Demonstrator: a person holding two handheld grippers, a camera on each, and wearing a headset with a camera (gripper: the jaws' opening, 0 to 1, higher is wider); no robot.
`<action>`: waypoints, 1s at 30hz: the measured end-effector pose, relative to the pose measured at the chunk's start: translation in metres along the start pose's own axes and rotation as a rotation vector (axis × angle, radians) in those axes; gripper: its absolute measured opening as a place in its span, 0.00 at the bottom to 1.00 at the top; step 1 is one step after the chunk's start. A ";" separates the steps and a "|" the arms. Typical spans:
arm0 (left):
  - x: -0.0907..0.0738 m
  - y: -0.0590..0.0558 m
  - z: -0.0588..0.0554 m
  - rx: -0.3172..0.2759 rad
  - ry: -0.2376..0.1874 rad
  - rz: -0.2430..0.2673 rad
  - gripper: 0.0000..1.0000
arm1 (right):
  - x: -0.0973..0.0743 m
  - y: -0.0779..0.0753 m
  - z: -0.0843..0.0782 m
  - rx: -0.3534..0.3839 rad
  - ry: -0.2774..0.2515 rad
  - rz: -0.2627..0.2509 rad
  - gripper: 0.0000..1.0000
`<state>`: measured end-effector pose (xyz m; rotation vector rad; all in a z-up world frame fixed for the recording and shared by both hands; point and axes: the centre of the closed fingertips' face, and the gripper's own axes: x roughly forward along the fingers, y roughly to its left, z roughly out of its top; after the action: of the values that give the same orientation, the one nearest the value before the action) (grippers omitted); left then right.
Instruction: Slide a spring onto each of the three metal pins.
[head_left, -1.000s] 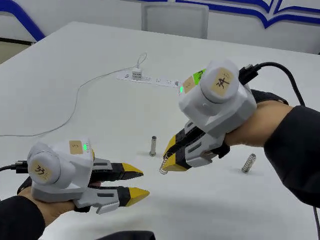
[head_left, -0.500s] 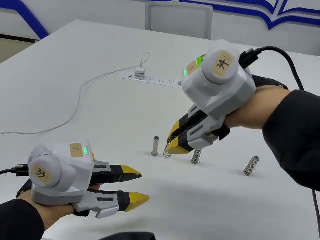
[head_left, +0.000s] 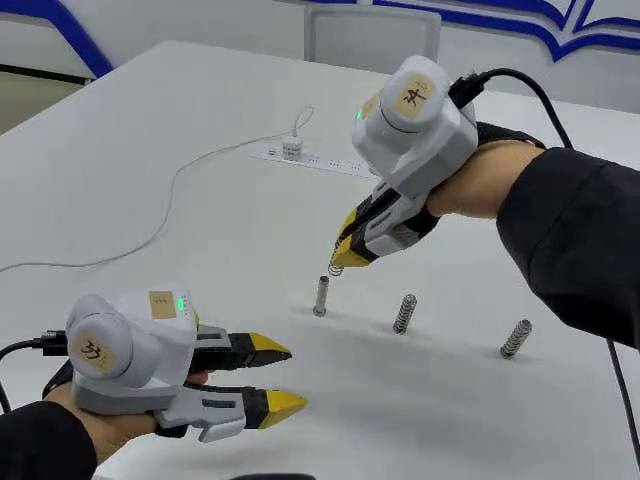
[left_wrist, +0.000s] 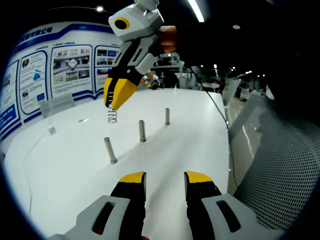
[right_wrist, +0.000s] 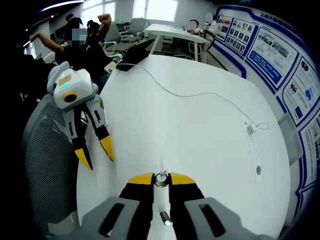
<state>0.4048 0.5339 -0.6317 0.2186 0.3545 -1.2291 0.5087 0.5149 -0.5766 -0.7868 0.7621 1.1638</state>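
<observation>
— Where's the spring (head_left: 335, 269)?
— Clamped in the right gripper (head_left: 343, 258) fingers, hanging just above the bare pin (head_left: 321, 297) on the counter (head_left: 180, 230).
— The left gripper (head_left: 280, 376)?
— Low, near the person — fingers apart.

open table (head_left: 200, 220) between left tongs (head_left: 292, 377) and pin (head_left: 321, 296)

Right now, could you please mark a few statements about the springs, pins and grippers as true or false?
1. The right gripper holds a spring. True.
2. All three pins carry springs. False: the left pin is bare; the spring hangs above it.
3. The left gripper is shut on a spring. False: its fingers are open and empty.
4. A power strip lies on the table beyond the pins. True.
</observation>
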 end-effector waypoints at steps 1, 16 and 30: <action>0.000 0.000 0.000 -0.001 0.001 0.001 0.31 | 0.002 -0.001 -0.001 0.004 0.003 0.001 0.12; -0.004 0.006 -0.003 -0.012 -0.001 0.015 0.31 | 0.026 -0.009 -0.003 0.046 0.030 0.019 0.12; -0.004 0.009 -0.007 -0.024 0.002 0.016 0.30 | 0.039 -0.009 -0.010 0.056 0.079 0.037 0.12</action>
<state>0.4108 0.5432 -0.6371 0.2023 0.3686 -1.2083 0.5247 0.5237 -0.6135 -0.7785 0.8749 1.1447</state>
